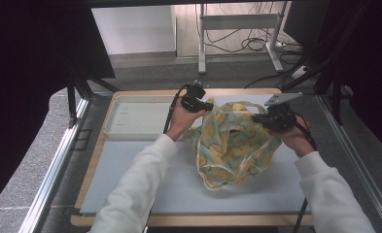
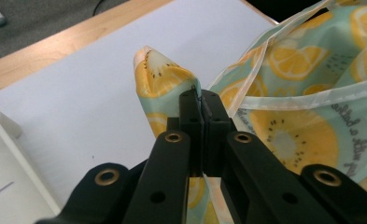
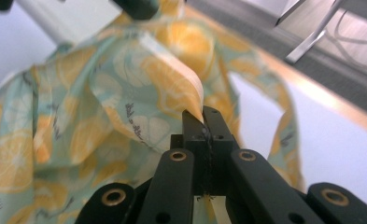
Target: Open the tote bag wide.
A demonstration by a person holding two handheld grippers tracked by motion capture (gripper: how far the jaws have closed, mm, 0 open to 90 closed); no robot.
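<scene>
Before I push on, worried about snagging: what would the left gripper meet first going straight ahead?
The left gripper, shut on the fruit-print bag, would likely first meet the bag's pinched fold, then the white mat.

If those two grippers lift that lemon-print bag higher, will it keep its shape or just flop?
Probably flop: the lemon-print bag already sags in folds between the left hand-held gripper and the right hand-held gripper. It looks thin and likely light, since a small pinch of fabric carries each corner. Its slight sheen suggests it could slip.
</scene>
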